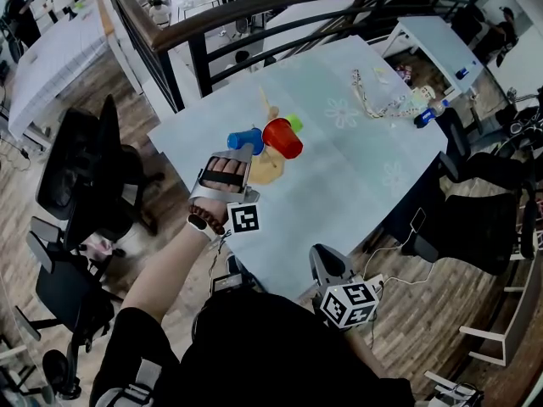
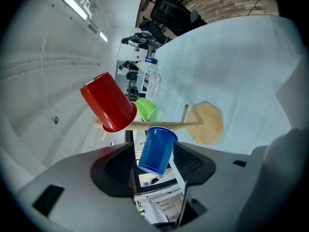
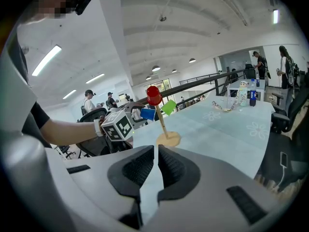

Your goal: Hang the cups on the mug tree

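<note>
While the left tongs (image 2: 153, 151) reach in from the near-left side of the surface (image 1: 356, 168), I list what shows.

- Blue cup (image 2: 159, 141): gripped between the left tongs' pads, off the surface and just beside the tree's stem. Its long axis runs roughly along the tongs. The open mouth points away from me toward the tree, and the base faces back at the camera.
- Mug tree (image 1: 267, 170): wooden, round flat base on the surface, slim stem upright with short pegs.
- Red cup (image 1: 282, 137): at the top of the stem, tilted, mouth toward the stem.
- Green cup (image 1: 293, 123): on the far side of the stem, just beyond the red one.
- Left hand (image 1: 222, 176): forearm stretched forward over the surface's near edge, fingers wrapped through the handle, tongs angled slightly down.
- Right tongs (image 3: 155, 148): closed with nothing between them, held back near my body at the near edge and aimed toward the tree, well apart from it.
- Surroundings: pale cloth with flower prints; a bottle (image 1: 430, 113) and a tangle of cord (image 1: 373, 104) at the far end; black chairs (image 1: 76, 168) to the left; a dark railing (image 1: 254, 15) beyond.
- Obstruction: the red cup hangs close above the blue cup's path to the stem.
</note>
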Demonstrator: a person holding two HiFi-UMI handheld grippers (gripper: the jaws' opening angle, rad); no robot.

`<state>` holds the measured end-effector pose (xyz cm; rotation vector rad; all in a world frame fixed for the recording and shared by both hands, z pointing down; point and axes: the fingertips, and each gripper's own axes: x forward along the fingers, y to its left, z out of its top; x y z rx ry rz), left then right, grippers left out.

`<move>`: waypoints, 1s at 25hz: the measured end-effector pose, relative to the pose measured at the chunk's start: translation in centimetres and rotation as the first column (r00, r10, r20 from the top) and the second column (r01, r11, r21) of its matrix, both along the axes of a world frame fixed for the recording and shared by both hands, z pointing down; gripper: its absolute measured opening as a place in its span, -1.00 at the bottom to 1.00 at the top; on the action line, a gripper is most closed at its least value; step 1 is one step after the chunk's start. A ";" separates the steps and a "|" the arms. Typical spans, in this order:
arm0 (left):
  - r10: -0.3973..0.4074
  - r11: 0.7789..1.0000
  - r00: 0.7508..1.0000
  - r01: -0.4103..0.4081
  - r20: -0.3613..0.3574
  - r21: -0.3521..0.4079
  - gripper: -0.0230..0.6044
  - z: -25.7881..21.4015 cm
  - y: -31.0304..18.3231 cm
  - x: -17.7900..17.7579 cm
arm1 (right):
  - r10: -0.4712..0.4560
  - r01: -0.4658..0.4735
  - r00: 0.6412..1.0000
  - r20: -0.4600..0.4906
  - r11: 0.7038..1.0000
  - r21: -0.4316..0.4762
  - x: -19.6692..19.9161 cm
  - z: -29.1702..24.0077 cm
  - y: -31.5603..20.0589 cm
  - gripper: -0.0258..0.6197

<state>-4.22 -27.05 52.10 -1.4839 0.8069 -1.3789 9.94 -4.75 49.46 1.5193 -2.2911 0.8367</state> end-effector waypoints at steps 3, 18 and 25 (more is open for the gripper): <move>0.010 1.000 1.000 -0.010 -0.012 -0.007 -0.11 0.1 0.5 0.2 | -0.001 0.001 1.000 0.003 1.000 -0.001 0.0 0.0 -0.1 -0.77; -0.081 0.938 0.893 -0.081 -0.442 -0.336 -0.11 -0.1 9.1 3.4 | -0.046 0.046 0.999 0.019 0.999 0.007 -0.8 -0.2 -0.6 -0.77; -0.391 0.642 0.649 -0.316 -0.652 -0.699 -0.11 0.6 17.3 6.4 | -0.078 0.077 0.997 0.027 0.997 0.025 -0.9 -0.7 -0.7 -0.77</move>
